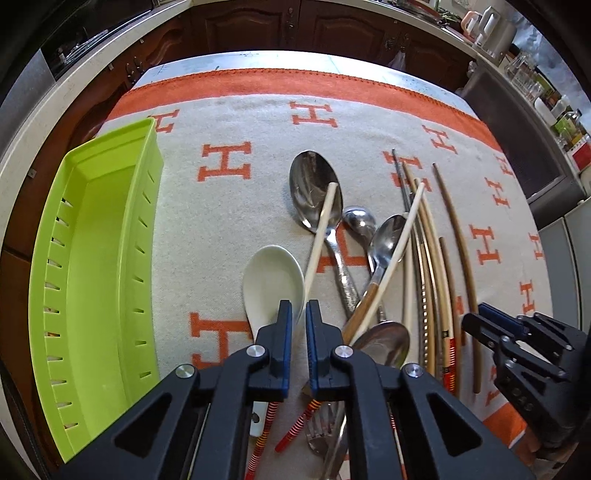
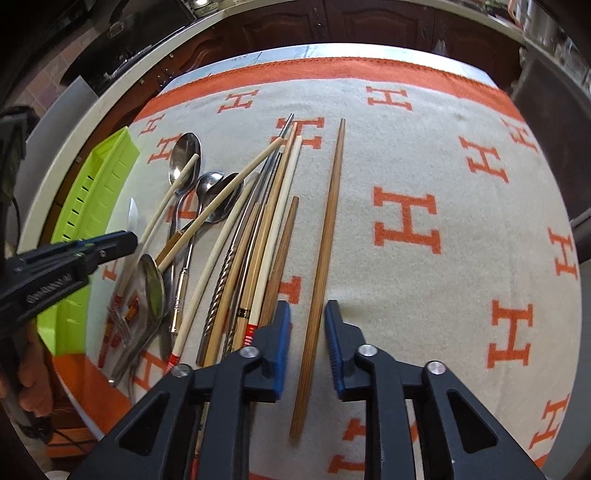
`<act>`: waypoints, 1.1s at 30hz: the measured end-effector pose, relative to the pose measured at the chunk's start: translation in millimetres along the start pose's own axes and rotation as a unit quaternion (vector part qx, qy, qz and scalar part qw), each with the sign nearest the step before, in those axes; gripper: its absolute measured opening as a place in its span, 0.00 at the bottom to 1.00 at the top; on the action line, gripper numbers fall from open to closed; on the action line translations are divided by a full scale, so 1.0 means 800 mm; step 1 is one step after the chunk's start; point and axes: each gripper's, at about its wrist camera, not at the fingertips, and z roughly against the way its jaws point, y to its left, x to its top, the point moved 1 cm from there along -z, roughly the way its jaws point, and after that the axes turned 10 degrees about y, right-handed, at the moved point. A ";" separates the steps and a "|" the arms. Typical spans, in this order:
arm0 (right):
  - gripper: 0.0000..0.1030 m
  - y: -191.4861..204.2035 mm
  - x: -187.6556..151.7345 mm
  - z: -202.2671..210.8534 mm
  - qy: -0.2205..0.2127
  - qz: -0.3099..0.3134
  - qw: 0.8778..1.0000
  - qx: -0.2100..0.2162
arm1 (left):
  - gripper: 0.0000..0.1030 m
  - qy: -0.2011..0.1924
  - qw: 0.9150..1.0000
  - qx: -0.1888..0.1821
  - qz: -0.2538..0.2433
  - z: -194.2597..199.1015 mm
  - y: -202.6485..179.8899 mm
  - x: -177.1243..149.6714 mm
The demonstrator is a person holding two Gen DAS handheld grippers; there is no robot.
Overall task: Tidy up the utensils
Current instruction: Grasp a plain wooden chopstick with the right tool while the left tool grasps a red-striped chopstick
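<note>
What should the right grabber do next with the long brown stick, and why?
Probably close the right gripper on the brown chopstick. It lies between the open jaws with a gap on each side, so nothing grips it yet. It needs holding before it can go to the green tray.

This is a home kitchen. Dark brown wooden cabinet doors with metal handles (image 1: pixel 291 27) run beneath a pale stone countertop (image 1: pixel 22 125). A white electric kettle (image 1: pixel 491 27) and clear glass jars (image 1: pixel 524 74) stand along the counter, and a black-fronted oven (image 1: pixel 74 40) sits in the far left corner.
</note>
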 end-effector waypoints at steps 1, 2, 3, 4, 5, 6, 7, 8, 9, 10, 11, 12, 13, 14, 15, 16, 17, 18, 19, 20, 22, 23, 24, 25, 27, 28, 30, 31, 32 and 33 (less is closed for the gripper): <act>0.09 0.001 0.001 -0.001 -0.001 0.002 1.000 -0.004 | 0.05 -0.002 1.000 -0.004 0.000 0.003 -0.001 0.000; 0.09 0.002 0.002 -0.001 -0.002 0.002 1.000 -0.007 | 0.05 -0.004 1.000 -0.007 0.000 0.007 -0.002 0.001; 0.08 0.001 0.002 -0.001 -0.002 0.001 1.000 -0.007 | 0.05 -0.008 1.000 -0.007 -0.002 0.011 -0.003 0.001; 0.08 0.000 0.002 -0.001 -0.002 0.000 1.000 -0.006 | 0.05 -0.012 1.000 -0.004 -0.006 0.015 -0.005 0.001; 0.07 -0.001 0.001 -0.001 -0.003 -0.001 1.000 -0.004 | 0.05 -0.016 1.000 -0.001 -0.009 0.018 -0.007 0.002; 0.07 -0.002 0.000 0.000 -0.004 -0.001 1.000 -0.001 | 0.05 -0.020 1.000 0.001 -0.013 0.020 -0.010 0.003; 0.07 -0.003 -0.001 0.000 -0.004 -0.001 1.000 0.002 | 0.05 -0.024 0.999 0.003 -0.020 0.022 -0.014 0.005; 0.07 -0.004 -0.002 0.001 -0.005 -0.001 1.000 0.005 | 0.05 -0.027 0.999 0.005 -0.027 0.022 -0.018 0.008; 0.07 -0.004 -0.003 0.001 -0.005 -0.001 1.000 0.006 | 0.05 -0.028 0.999 0.009 -0.033 0.021 -0.023 0.012; 0.07 -0.005 -0.004 0.001 -0.005 -0.001 1.000 0.008 | 0.07 -0.029 0.999 0.012 -0.038 0.020 -0.027 0.016; 0.07 -0.005 -0.005 0.002 -0.006 -0.001 1.000 0.008 | 0.09 -0.027 0.999 0.016 -0.043 0.016 -0.030 0.022; 0.07 -0.006 -0.006 0.001 -0.007 -0.002 1.000 0.010 | 0.15 -0.025 0.998 0.022 -0.047 0.012 -0.033 0.027; 0.07 -0.006 -0.005 0.001 -0.007 -0.003 1.000 0.011 | 0.28 -0.023 0.998 0.030 -0.049 0.008 -0.036 0.032; 0.07 -0.007 -0.006 0.002 -0.007 -0.004 1.000 0.012 | 0.37 -0.022 0.998 0.039 -0.050 0.005 -0.038 0.036; 0.07 -0.007 -0.006 0.002 -0.007 -0.004 1.000 0.013 | 0.53 -0.023 0.997 0.048 -0.049 0.003 -0.039 0.039; 0.07 -0.007 -0.007 0.002 -0.007 -0.005 1.000 0.015 | 0.56 -0.027 0.997 0.056 -0.050 0.001 -0.040 0.042; 0.07 -0.008 -0.007 0.002 -0.007 -0.005 1.000 0.016 | 0.56 -0.028 0.996 0.061 -0.052 -0.001 -0.040 0.044; 0.07 -0.008 -0.007 0.002 -0.007 -0.005 1.000 0.017 | 0.56 -0.024 0.996 0.061 -0.055 -0.004 -0.040 0.046; 0.07 -0.008 -0.007 0.002 -0.007 -0.005 1.000 0.017 | 0.55 -0.018 0.997 0.058 -0.057 -0.009 -0.039 0.048; 0.07 -0.008 -0.008 0.002 -0.007 -0.004 1.000 0.017 | 0.51 -0.013 0.997 0.056 -0.058 -0.013 -0.038 0.050; 0.07 -0.008 -0.007 0.002 -0.007 -0.004 1.000 0.017 | 0.24 0.003 0.997 0.054 -0.061 -0.024 -0.036 0.053; 0.07 -0.007 -0.007 0.002 -0.008 -0.003 1.000 0.017 | 0.24 0.002 0.997 0.044 -0.060 -0.026 -0.034 0.054; 0.07 -0.008 -0.007 0.002 -0.008 -0.003 1.000 0.017 | 0.21 0.004 0.997 0.040 -0.062 -0.027 -0.033 0.054; 0.07 -0.008 -0.007 0.002 -0.008 -0.002 1.000 0.017 | 0.20 0.002 0.997 0.040 -0.065 -0.027 -0.033 0.056; 0.07 -0.007 -0.007 0.002 -0.009 -0.001 1.000 0.017 | 0.16 0.002 0.997 0.038 -0.072 -0.029 -0.035 0.056; 0.07 -0.007 -0.007 0.002 -0.009 -0.001 1.000 0.017 | 0.08 0.002 0.996 0.033 -0.079 -0.029 -0.037 0.056; 0.07 -0.007 -0.007 0.002 -0.009 -0.001 1.000 0.017 | 0.04 0.003 0.996 0.030 -0.087 -0.030 -0.041 0.056; 0.07 -0.007 -0.007 0.002 -0.010 0.000 1.000 0.017 | 0.04 0.004 0.996 0.030 -0.088 -0.029 -0.043 0.056; 0.07 -0.008 -0.007 0.002 -0.010 -0.001 1.000 0.019 | 0.04 0.005 0.996 0.025 -0.085 -0.028 -0.044 0.055; 0.07 -0.009 -0.007 0.003 -0.009 -0.003 1.000 0.022 | 0.04 0.003 0.997 0.018 -0.080 -0.025 -0.042 0.054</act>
